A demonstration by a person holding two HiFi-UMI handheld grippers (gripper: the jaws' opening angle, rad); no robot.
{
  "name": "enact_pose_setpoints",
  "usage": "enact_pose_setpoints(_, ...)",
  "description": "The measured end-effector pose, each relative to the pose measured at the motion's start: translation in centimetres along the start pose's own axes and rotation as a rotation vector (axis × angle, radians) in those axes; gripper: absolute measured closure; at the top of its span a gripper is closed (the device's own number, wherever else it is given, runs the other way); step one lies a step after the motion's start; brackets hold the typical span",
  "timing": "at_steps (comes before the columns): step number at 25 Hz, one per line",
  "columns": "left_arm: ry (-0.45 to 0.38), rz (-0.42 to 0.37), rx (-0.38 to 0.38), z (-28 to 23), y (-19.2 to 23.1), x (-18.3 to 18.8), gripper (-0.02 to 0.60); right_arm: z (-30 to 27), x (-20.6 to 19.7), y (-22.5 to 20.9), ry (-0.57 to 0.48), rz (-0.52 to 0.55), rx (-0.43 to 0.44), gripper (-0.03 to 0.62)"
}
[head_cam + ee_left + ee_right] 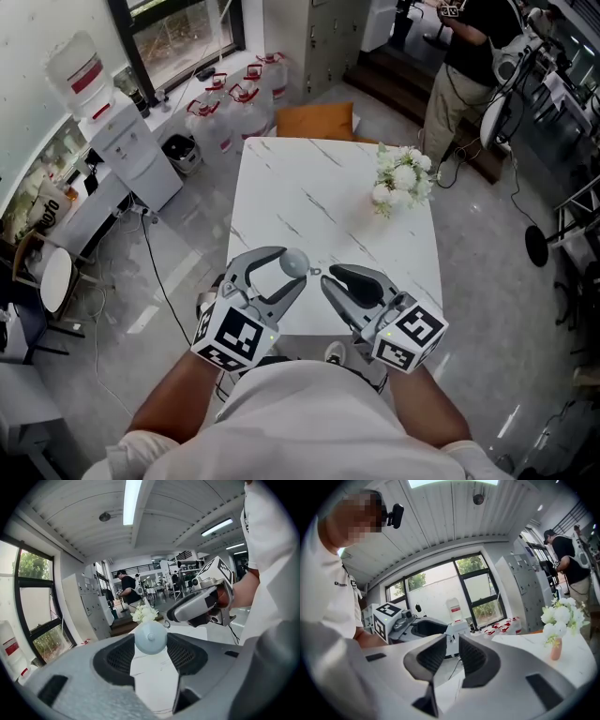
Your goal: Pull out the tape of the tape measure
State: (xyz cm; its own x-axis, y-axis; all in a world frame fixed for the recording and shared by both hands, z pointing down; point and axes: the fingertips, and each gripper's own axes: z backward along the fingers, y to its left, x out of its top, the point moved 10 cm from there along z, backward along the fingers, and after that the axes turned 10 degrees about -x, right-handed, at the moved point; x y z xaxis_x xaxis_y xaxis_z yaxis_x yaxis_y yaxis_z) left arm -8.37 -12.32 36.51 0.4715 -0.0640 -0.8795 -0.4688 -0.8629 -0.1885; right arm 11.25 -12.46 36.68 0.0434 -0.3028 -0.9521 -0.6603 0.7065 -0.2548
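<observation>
Left gripper point(291, 270): clamped on the tape measure point(296, 262), a round pale thing pinched right at the jaw tips.
Tape measure: held up over the near edge of the table point(309, 187).
Right gripper point(328, 279): jaws apart, nothing between them, tips just beside the tape measure.
Flowers point(401, 178): standing at the table's far right.

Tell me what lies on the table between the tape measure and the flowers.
Nothing; the head view shows bare marble table between tape measure and flowers.
</observation>
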Motion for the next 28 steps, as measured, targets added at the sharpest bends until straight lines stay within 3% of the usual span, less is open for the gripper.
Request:
enact_pose_setpoints(6, -0.013, 0.005, -0.024, -0.3, -0.3, 0.3, 0.359, -0.9, -0.4, 0.2, 0.025, -0.013, 0.016, 0.5)
enact_pose_setpoints(12, 0.012, 0.02, -0.045, -0.9, -0.2, -0.6, 0.359, -1.3, -1.2, 0.3, 0.062, 0.003, 0.017, 0.571)
enact_pose_setpoints(28, 0.027, 0.01, -0.041, -0.9, 0.0, -1.5, 0.359, -0.5, -1.5, -0.1, 0.048, 0.06, -0.03, 0.583)
